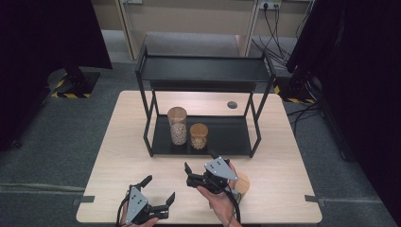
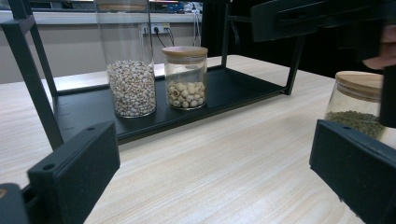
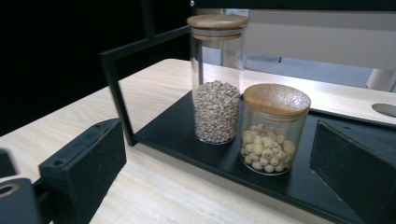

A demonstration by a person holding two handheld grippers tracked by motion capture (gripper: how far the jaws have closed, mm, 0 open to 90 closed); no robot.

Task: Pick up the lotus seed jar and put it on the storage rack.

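Note:
A black two-tier shelf (image 1: 227, 137) stands on the wooden table (image 1: 118, 156). On its lower tray stand a tall glass jar of small pale grains (image 1: 177, 125) and a short jar of larger white seeds (image 1: 198, 136), both with wooden lids. My right gripper (image 1: 201, 161) hovers just in front of the tray, open and empty, facing the tall jar (image 3: 216, 79) and the short jar (image 3: 273, 128). My left gripper (image 1: 159, 188) rests near the front edge, open and empty. A third jar with green contents (image 1: 242, 183) stands beside my right hand, partly hidden by it; this green jar (image 2: 359, 105) also shows at the right of the left gripper view.
The shelf's upper tier (image 1: 203, 68) overhangs the jars, and its thin black posts (image 1: 149, 120) frame the lower tray. A round cable hole (image 1: 231, 104) sits in the tabletop behind the shelf. Dark curtains and cables line the room's sides.

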